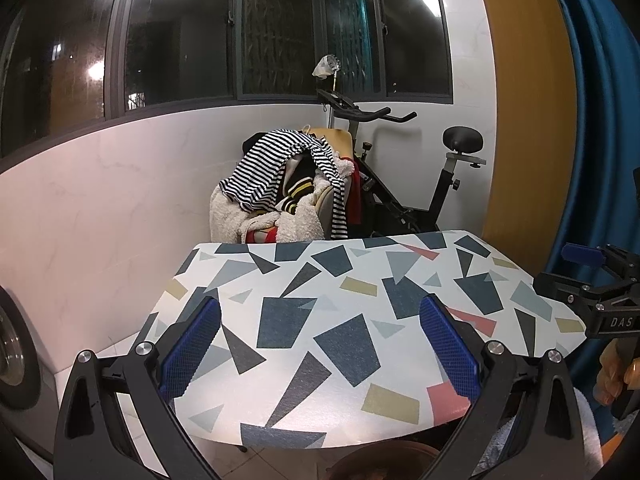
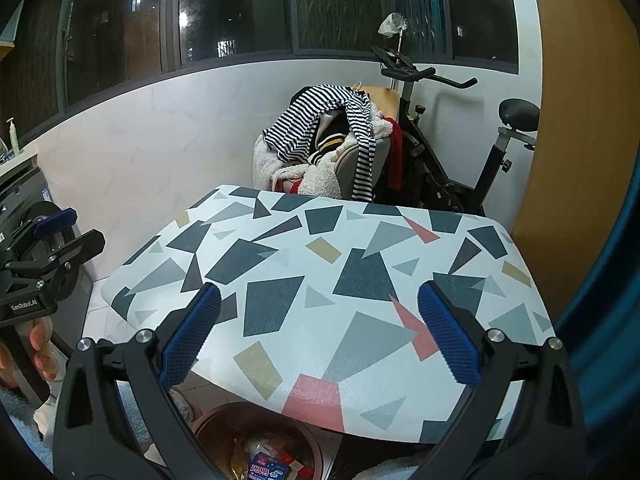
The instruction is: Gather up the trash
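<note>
Crinkly wrappers in the bin point(image 2: 256, 446) look light and soft, best pinched by an edge; both the left hand-held gripper point(image 1: 320, 344) and the right hand-held gripper point(image 2: 320, 336) gape empty.

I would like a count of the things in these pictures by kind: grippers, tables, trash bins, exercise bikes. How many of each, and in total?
Grippers: 2, the left gripper and the right gripper, both open
Table: 1
Trash bin: 1, below the table's near edge
Exercise bike: 1
Total: 5
</note>
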A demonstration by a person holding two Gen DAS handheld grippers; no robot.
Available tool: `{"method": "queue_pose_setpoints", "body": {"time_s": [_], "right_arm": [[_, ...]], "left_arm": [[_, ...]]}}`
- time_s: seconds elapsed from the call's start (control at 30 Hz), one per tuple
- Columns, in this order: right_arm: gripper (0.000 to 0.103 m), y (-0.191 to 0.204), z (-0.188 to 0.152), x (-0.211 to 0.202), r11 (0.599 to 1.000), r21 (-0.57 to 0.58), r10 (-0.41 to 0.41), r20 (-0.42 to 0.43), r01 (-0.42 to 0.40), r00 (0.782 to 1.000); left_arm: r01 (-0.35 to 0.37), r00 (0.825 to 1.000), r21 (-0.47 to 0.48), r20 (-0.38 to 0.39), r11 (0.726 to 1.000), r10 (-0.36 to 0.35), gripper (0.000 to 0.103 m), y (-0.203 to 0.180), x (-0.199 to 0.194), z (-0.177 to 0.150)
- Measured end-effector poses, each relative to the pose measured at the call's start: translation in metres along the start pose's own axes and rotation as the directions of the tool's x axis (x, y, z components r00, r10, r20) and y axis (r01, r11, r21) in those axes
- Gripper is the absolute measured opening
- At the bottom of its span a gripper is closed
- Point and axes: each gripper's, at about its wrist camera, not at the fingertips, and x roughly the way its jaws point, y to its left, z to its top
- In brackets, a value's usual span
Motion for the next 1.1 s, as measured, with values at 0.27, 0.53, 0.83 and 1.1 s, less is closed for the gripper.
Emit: {"method": "queue_pose_setpoints", "body": {"time_s": [0.27, 0.53, 0.83, 1.1], "right_arm": [[0.097, -0.0005, 0.0021, 0.0006, 1.0, -0.002, -0.003, 0.002, 0.003, 1.0], [0.097, -0.0007, 0.0029, 0.0007, 1.0, -0.003, -0.002, 0.002, 0.002, 1.0], [0.097, 0.0001, 0.0024, 0.0005, 1.0, -0.002, -0.002, 0.001, 0.002, 1.0], [0.097, 0.0029, 0.0006, 0.001, 1.0, -0.006, -0.003, -0.002, 0.003, 1.0]], "left_arm": [[-0.002, 1.0, 0.003, -0.002, 1.0, 0.002, 0.097, 0.0001, 0.0012, -0.0004], [-0.002, 1.0, 0.004, -0.002, 1.0, 0.002, 0.097, 0.0004, 0.0014, -0.0015], [0.005, 1.0, 0.001, -0.009, 1.0, -0.005, 0.097, 0.0008, 0.0016, -0.0013], [0.007, 1.0, 0.011, -0.02, 1.0, -0.007, 0.097, 0.0031, 0.0036, -0.0023]]}}
